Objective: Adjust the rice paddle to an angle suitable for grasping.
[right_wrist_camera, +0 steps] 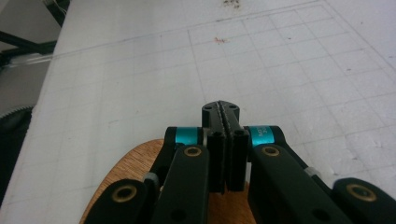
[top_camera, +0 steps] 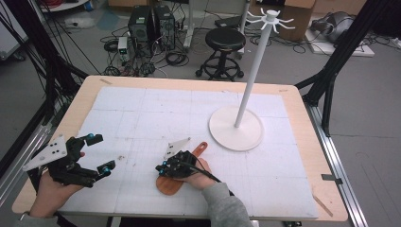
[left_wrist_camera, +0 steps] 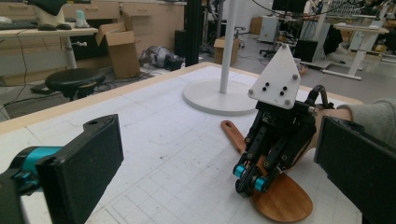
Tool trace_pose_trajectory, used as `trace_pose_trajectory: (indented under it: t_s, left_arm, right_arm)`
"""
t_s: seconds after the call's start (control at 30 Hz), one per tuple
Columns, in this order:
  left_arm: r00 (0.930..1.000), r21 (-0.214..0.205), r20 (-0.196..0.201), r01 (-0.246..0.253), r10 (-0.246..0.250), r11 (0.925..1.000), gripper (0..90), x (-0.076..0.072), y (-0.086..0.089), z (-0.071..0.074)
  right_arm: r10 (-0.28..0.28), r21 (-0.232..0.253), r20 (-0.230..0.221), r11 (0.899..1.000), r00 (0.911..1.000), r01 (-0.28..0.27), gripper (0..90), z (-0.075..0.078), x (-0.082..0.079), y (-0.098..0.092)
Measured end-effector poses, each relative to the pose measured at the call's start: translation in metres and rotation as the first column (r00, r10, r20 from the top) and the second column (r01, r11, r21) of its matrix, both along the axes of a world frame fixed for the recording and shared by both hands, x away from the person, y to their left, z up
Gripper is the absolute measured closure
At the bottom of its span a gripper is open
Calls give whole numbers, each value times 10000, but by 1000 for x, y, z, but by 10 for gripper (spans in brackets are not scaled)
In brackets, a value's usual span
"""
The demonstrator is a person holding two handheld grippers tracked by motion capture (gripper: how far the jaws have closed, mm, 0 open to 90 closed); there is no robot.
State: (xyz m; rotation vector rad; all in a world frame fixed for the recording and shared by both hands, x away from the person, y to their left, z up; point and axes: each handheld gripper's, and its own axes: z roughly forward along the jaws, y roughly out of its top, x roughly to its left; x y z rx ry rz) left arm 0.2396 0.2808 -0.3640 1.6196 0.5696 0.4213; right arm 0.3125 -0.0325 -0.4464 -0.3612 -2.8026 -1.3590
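Jaws pressed together over wooden spatula (right_wrist_camera: 140, 172), right gripper (right_wrist_camera: 226, 112); left gripper (top_camera: 97, 153) wide

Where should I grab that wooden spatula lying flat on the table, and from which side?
Probably the narrow handle, which points toward the white stand's base. The wooden spatula lies flat, so come from above, across the handle; the wide blade looks too broad.

No readable text, label, brand, number or sign on anything here.
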Motion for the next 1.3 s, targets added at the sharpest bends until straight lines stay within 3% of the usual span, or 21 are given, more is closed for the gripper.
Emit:
trace_pose_trajectory:
  t_s: [0.33, 0.93, 1.3]
  left_arm:
    - [9997, -294, 23, -253, 254, 9992, 18, -2, 10, 2]
    - [9996, -86, -113, -253, 252, 9996, 18, -2, 8, -1]
    - [9994, -80, -145, -300, 299, 9995, 18, -3, 9, -1]
  right_arm:
    - [-90, -412, -104, 9991, 9999, 86, 891, -2, 0, 5]
    - [-38, -971, -579, 9953, 9983, -18, 892, 3, -6, -14]
    - [357, -1376, -226, 9897, 9991, -384, 893, 6, -17, -31]
